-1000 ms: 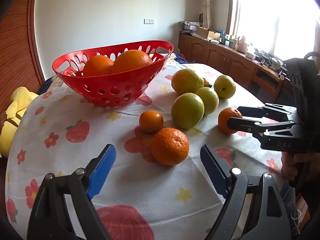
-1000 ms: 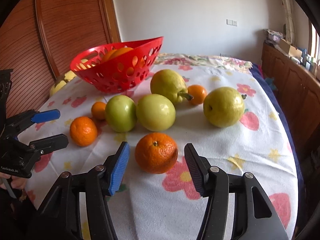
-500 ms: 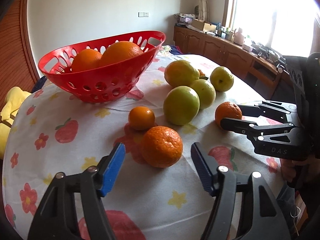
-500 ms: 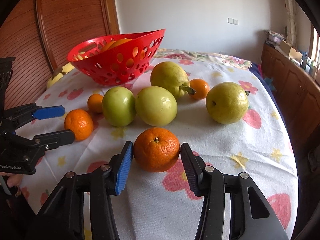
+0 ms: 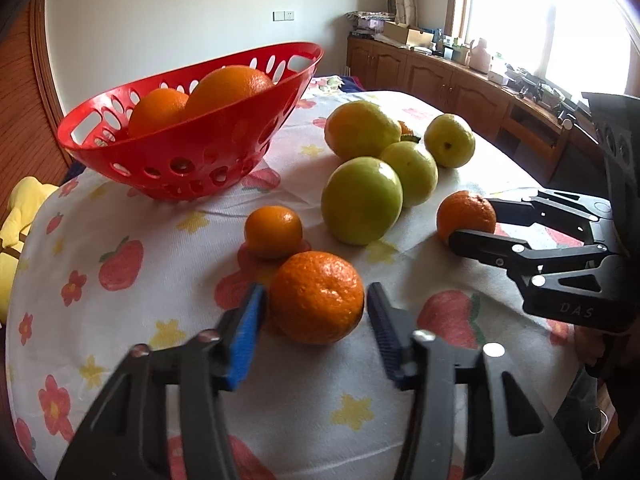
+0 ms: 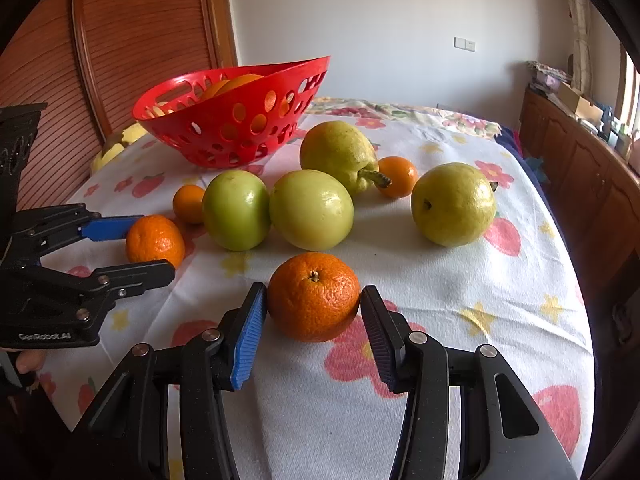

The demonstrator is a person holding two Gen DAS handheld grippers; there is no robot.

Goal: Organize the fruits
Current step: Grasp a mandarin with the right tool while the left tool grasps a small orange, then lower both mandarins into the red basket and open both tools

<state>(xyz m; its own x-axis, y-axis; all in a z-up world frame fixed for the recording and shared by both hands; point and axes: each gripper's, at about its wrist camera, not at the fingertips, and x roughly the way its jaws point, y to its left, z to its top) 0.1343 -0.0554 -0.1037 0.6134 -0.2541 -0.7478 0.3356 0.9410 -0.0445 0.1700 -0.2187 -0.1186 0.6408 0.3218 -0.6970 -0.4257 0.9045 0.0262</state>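
Orange mandarins sat between the jaws of both tools on the cloth-covered bench [image 6: 460,280], in front of the red basket [image 6: 240,120]. The left hand-held gripper [image 5: 316,316], its jaws just closing, flanked one mandarin [image 5: 316,296], its pads barely touching it. The right hand-held gripper [image 6: 314,314] pinched a second mandarin [image 6: 314,296], nearer than the green fruit [image 6: 312,208] before the basket.

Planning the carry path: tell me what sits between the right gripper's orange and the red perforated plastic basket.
In the right wrist view, two round green fruits lie between that orange and the basket.
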